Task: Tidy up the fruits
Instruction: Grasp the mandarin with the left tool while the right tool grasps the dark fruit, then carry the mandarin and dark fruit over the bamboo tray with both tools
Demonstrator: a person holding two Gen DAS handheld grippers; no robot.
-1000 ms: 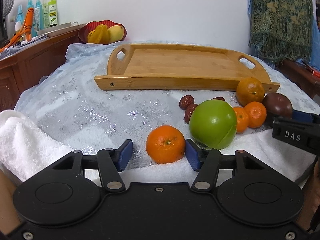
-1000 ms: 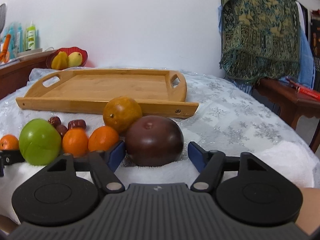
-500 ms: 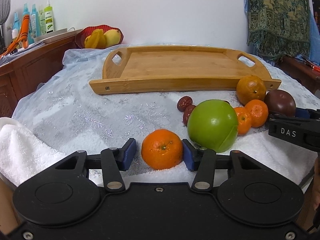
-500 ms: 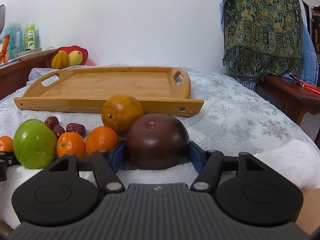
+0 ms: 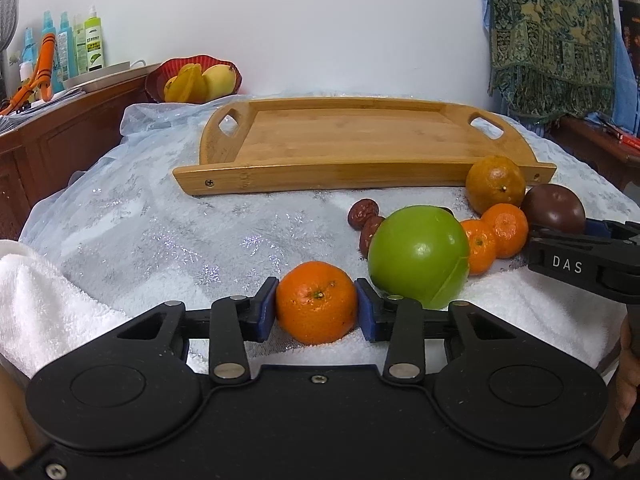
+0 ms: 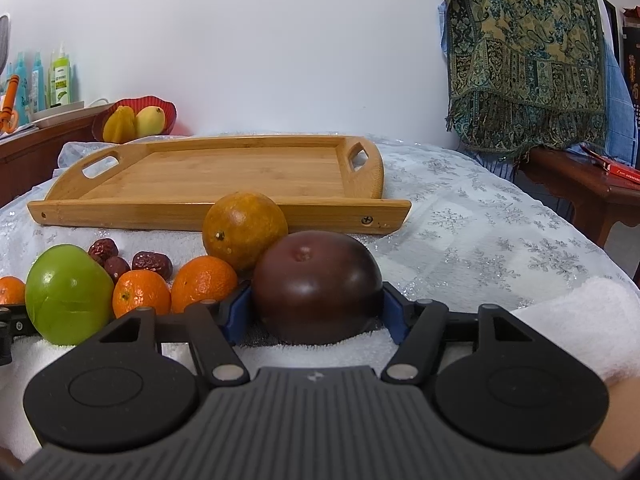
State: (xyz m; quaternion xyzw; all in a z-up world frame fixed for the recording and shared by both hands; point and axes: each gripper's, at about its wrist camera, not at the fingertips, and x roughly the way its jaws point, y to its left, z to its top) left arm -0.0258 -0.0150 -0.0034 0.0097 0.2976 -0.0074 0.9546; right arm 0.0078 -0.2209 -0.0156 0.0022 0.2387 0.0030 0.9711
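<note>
Closing on dimpled round mandarin (image 5: 316, 303), L tool (image 5: 316, 312).

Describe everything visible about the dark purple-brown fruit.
The dark purple-brown fruit is round, smooth and glossy, with a small pale stem dimple on top. It sits upright on the white towel, in front of the wooden tray. The right gripper has its jaws closing on its sides, blue pads against it. A dull orange fruit is close behind it.
</note>
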